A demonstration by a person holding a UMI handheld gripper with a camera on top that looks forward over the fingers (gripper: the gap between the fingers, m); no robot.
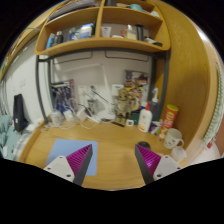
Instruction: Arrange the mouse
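tongs (112,161): wide open, nothing in them, hovering over the wooden counter (115,140)
mouse: honestly can't spot it
mat: bluish mouse mat (72,152) under the left finger (72,164)

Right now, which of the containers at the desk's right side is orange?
The tall orange canister, standing beyond the white bottle and the white cup; the open gripper holds nothing.

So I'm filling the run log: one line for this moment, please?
task: arrange mouse | tongs: open, empty | mouse: not in view | desk: bare wood ahead | blue mat: near one finger | beyond: shelves
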